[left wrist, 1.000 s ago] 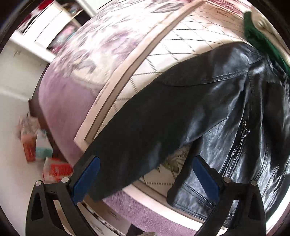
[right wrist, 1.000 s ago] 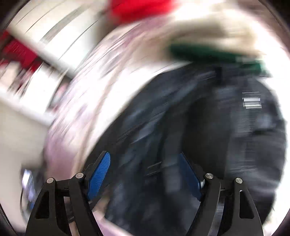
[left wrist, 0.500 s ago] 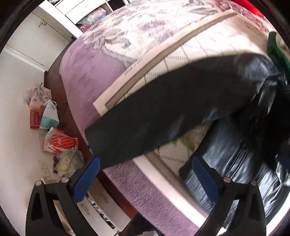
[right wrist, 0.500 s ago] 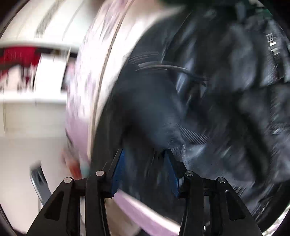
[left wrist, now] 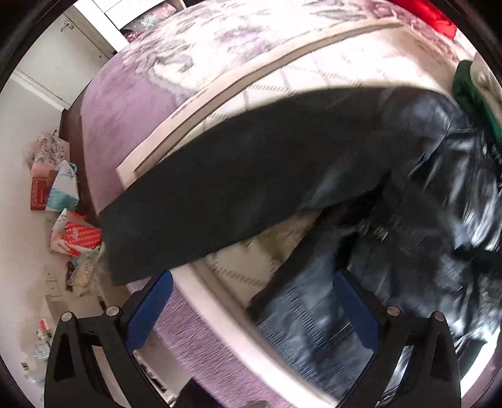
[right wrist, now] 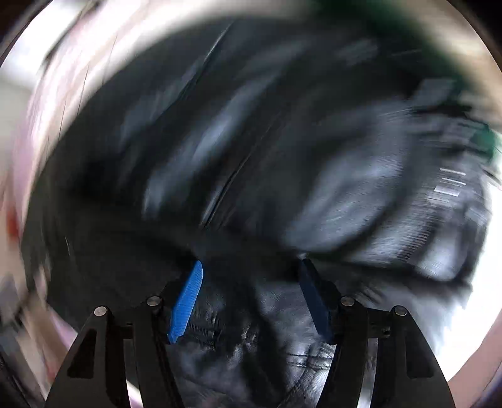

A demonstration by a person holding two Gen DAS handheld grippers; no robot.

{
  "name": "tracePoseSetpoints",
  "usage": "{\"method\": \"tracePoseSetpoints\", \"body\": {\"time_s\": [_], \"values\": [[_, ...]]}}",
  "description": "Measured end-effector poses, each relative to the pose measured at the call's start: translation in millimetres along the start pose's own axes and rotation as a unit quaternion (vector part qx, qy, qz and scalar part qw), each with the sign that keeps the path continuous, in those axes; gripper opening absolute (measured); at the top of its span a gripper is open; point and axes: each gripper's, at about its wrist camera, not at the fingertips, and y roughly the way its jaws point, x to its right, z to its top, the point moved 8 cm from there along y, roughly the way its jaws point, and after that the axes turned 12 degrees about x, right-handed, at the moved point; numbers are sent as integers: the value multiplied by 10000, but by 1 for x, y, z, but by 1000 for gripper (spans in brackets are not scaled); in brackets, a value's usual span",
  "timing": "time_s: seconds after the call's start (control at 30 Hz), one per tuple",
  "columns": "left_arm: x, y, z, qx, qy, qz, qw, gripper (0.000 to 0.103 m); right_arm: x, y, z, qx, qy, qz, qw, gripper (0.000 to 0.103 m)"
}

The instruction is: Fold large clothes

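A black leather jacket (left wrist: 423, 201) lies on a bed with a cream quilted cover (left wrist: 313, 78). One sleeve (left wrist: 251, 188) stretches left toward the bed's corner, its cuff over the edge. My left gripper (left wrist: 251, 301) is open above the bed's near edge, between the sleeve and the jacket's hem, holding nothing. In the right wrist view the jacket (right wrist: 251, 157) fills the blurred frame. My right gripper (right wrist: 251, 301) is partly open with jacket leather lying between its pads; a grip does not show.
A green garment (left wrist: 470, 91) and a red one (left wrist: 423, 12) lie at the bed's far right. The purple bedspread (left wrist: 125, 103) hangs over the side. Bags and clutter (left wrist: 62, 201) sit on the floor at left, by white cupboards (left wrist: 62, 56).
The left gripper has pulled back from the sleeve, showing more floor. The right gripper narrowed, then widened again, while sweeping quickly over the jacket body.
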Motion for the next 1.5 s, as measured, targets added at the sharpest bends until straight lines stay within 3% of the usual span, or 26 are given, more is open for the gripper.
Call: {"method": "tracePoseSetpoints", "body": {"time_s": [0.03,0.07,0.1,0.13,0.27,0.37,0.5,0.6,0.67,0.7,0.73,0.87,0.93,1.0,1.07,1.1,1.13,1.2,1.27,1.33,1.4,1.43,1.47,1.5], "values": [[4,0,4,43,11,-5,10000,103,-2,-2,0,77,-68,-68,9999,44],[8,-1,10,99,29,-15,9999,103,-3,-9,2,251,-69,-190,9995,16],[13,-1,14,140,46,-33,9999,103,-5,-17,-1,325,153,-156,9992,3],[17,-1,18,175,69,-43,9998,103,-6,-26,2,475,374,-162,9980,2],[35,-1,31,301,283,-126,9991,103,16,-65,10,1309,1173,-630,9824,2],[47,-2,42,425,472,-193,9978,103,45,-75,17,1594,1802,-917,9663,2],[60,-7,56,582,588,-261,9962,103,60,-42,31,929,2487,-276,9637,4],[62,-11,65,655,566,-287,9958,103,58,-71,29,1334,2679,-79,9541,7],[62,-11,66,638,557,-272,9960,103,36,-97,18,1588,2453,-52,9563,25],[60,-9,65,591,557,-262,9963,103,23,-103,12,1596,2339,56,9590,47],[59,-7,62,540,560,-245,9967,103,7,-103,6,1549,2218,160,9626,58],[46,3,56,479,621,51,9969,103,-54,-81,-8,1214,1958,495,9718,59],[33,10,53,453,575,194,9971,103,-87,-56,5,1019,2102,914,9680,59],[19,19,51,377,500,377,9973,103,-94,-15,20,744,2180,1087,9670,59],[8,24,49,300,371,464,9978,103,-99,14,33,813,2019,566,9744,57],[1,27,50,255,251,499,9981,103,-100,14,35,955,1952,312,9756,40],[-3,27,51,252,164,514,9982,103,-99,16,35,964,1870,12,9776,0],[-10,26,54,279,12,509,9983,103,-94,12,32,1060,2233,6,9690,0],[-14,25,58,297,-124,458,9984,103,-66,-7,20,1276,2545,-365,9579,0],[-17,23,60,324,-224,406,9984,103,-64,-30,20,1571,2732,141,9489,0],[-23,20,61,323,-365,382,9981,103,-84,-46,20,1555,2463,750,9537,2],[-25,20,61,313,-429,375,9979,103,-102,-48,17,1367,2094,784,9651,6],[-29,19,60,301,-491,388,9976,103,-122,-49,16,1273,1703,739,9743,24],[-30,19,60,295,-511,398,9975,103,-146,-46,8,1219,1352,722,9806,52]]}}
